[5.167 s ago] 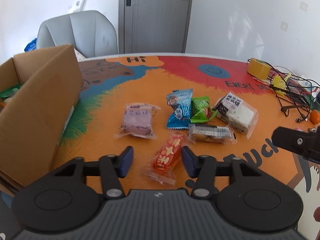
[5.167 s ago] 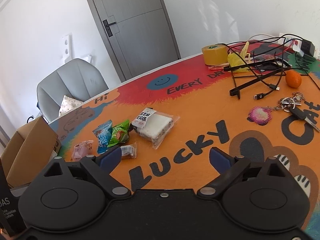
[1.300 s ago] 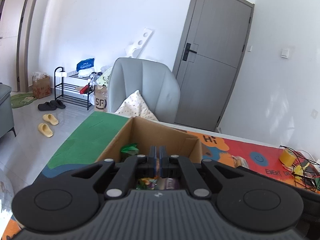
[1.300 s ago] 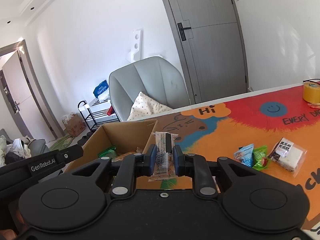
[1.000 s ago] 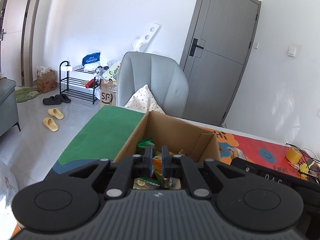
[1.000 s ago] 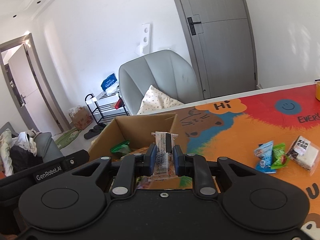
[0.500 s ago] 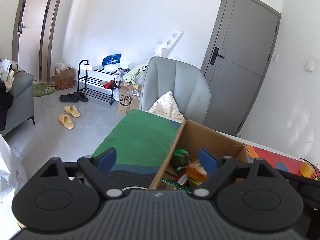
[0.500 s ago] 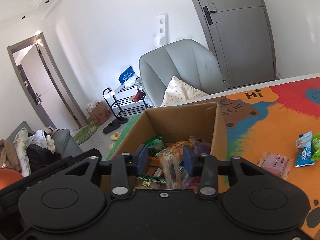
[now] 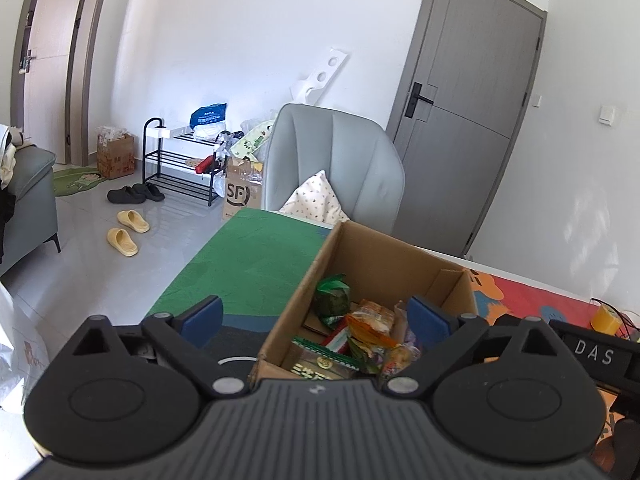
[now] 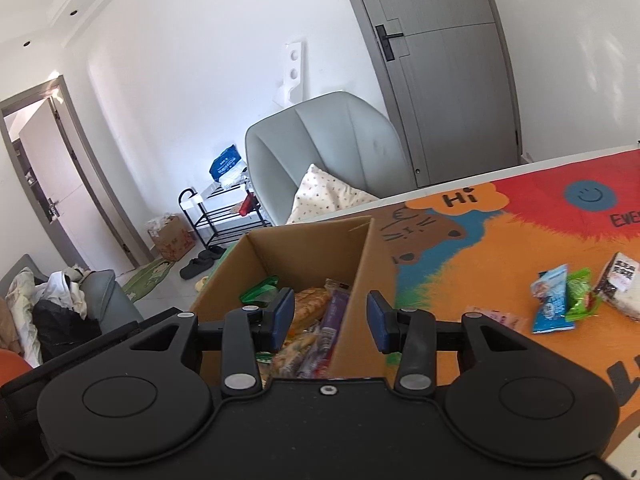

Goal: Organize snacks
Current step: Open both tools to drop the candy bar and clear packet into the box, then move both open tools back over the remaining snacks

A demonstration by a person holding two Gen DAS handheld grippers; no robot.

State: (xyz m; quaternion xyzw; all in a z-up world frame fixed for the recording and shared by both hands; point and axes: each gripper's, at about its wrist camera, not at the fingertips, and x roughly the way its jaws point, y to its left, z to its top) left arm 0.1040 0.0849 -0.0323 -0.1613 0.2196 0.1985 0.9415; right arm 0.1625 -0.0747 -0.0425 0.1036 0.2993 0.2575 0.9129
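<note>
Counter (image 10: 500,240) w/ colourful cartoon mat, open cardboard box (image 10: 304,248) at left end, blue snack pkt (image 10: 552,300), green pkt (image 10: 580,296), white wrapped cake (image 10: 620,284), pink pkt (image 10: 500,316) near box

box bottom: near end of the cardboard box (image 9: 360,256) hidden behind the left gripper (image 9: 316,318).
white-wrapped snack (image 10: 622,284): cut by the frame edge.
packet print: too small to read.

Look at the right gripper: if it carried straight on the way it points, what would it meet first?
Most likely the right wall of the box, which stands between the open fingers of the right gripper; the snacks lie just left of that line. Depth is hard to judge here.
</note>
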